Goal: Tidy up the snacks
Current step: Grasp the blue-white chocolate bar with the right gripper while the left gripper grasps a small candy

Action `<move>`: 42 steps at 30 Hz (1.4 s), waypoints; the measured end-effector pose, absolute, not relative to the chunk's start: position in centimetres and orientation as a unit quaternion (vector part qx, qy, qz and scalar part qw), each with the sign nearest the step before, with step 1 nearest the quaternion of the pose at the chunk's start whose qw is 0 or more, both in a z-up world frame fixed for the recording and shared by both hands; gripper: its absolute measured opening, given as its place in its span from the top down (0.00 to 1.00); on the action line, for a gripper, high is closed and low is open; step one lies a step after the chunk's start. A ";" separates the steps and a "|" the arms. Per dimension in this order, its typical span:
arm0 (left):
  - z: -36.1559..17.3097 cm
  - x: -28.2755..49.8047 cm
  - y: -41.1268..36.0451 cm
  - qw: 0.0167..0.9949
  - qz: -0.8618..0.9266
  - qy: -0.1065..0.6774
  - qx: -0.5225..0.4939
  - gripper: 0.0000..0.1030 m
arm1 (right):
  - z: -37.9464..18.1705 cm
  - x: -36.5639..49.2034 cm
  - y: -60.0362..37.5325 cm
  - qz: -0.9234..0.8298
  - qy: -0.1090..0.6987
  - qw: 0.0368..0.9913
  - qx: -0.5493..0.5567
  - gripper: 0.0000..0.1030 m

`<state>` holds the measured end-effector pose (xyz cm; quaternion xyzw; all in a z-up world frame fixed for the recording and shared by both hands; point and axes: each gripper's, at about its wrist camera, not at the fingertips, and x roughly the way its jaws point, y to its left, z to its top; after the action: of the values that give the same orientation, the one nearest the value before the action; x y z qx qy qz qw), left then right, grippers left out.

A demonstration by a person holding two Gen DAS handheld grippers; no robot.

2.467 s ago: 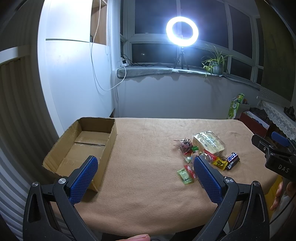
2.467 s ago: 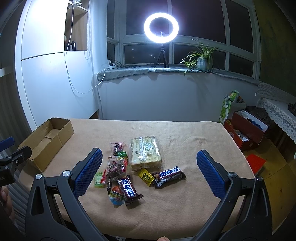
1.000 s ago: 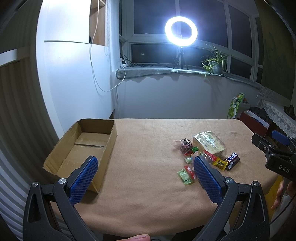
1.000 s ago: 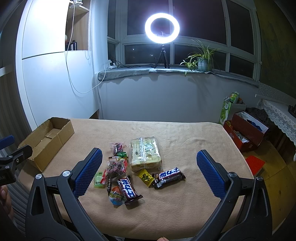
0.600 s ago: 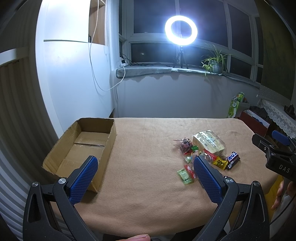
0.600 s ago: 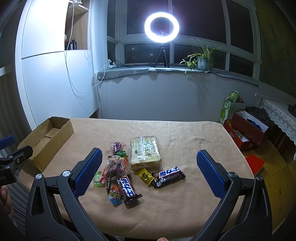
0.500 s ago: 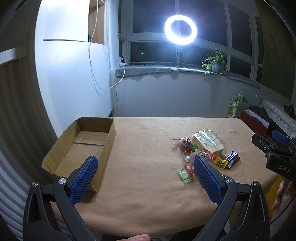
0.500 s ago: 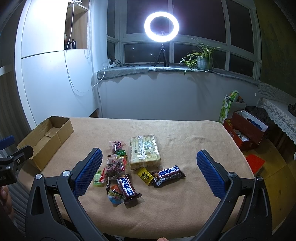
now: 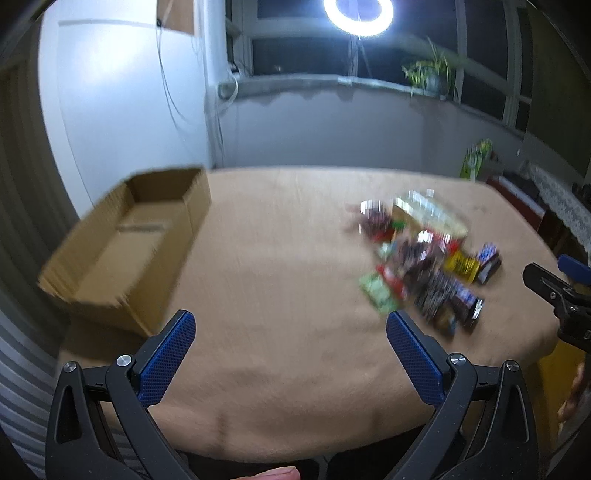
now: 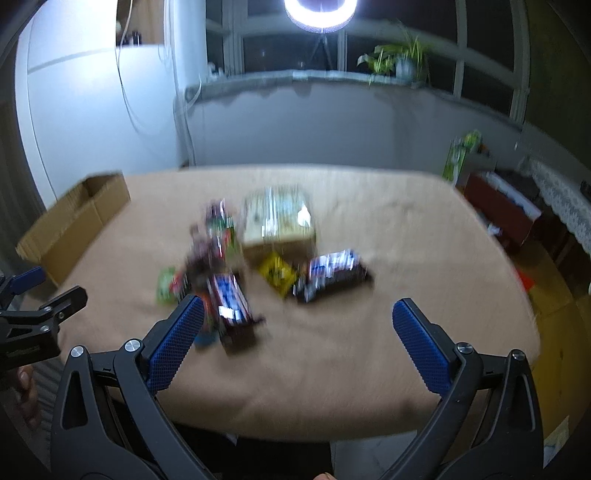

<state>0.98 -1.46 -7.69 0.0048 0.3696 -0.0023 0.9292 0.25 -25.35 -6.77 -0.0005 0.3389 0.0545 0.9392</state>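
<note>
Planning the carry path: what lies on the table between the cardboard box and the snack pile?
Only bare tan tablecloth lies between the cardboard box and the snack pile; the left wrist view shows it.

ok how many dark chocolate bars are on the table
2. One chocolate bar lies crosswise at the right of the snack pile; the other bar points toward the camera, by the right gripper's left finger. Blur may hide more.

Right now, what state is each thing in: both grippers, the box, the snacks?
left gripper: open, holding nothing, above the table.
right gripper: open, holding nothing, near the snacks.
cardboard box: open-topped, nothing visible inside.
snack pile: loose on the table, outside the box; blurred.
ring light: on.
</note>
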 end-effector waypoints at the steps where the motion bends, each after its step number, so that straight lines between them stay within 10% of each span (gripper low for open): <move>1: -8.4 1.0 -1.6 0.926 -0.003 0.376 0.006 0.00 | -7.7 0.2 -25.3 0.057 0.349 0.935 -0.001 0.00; 30: -13.8 2.7 -1.5 0.926 -0.067 0.370 0.009 0.00 | -10.5 0.4 -26.3 0.159 0.278 0.947 -0.016 0.00; 38: -11.5 6.0 -3.0 0.925 -0.112 0.364 -0.008 0.00 | -10.2 3.4 -24.2 0.209 0.298 0.931 -0.008 0.29; 42: -11.9 7.6 -4.3 0.914 -0.130 0.384 -0.009 0.18 | -11.1 4.5 -24.1 0.217 0.317 0.923 0.002 0.39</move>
<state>7.58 -4.30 -11.89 -0.0094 0.3838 -0.1302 0.9141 4.54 -24.08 -11.15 0.0024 0.3169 0.2170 0.9233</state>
